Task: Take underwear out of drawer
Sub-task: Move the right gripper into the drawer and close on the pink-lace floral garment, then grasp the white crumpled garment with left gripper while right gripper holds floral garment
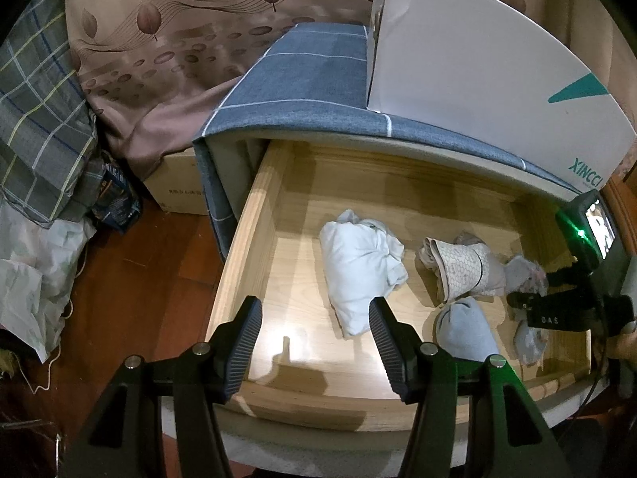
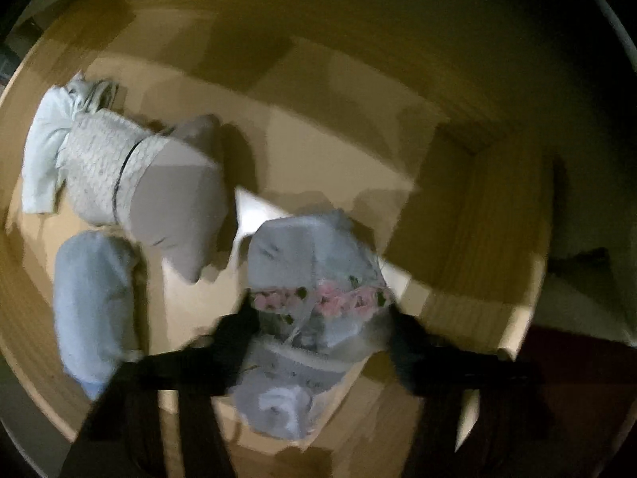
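**Right tongs at the floral pair, grip unsure**

Left gripper (image 1: 314, 334) hangs spread wide and empty over the drawer (image 1: 254, 207), near the white bundle (image 1: 358, 271). Right gripper (image 2: 322, 318) straddles the floral underwear (image 2: 310, 279) at the right; blur hides whether it's clenched. Risk: thin fabric slipping out, or snagging the neighbouring patterned roll (image 2: 119, 167).

One open wooden drawer (image 1: 254, 215) holds four folded garments (image 1: 360, 271), with one white box (image 1: 477, 75) above.
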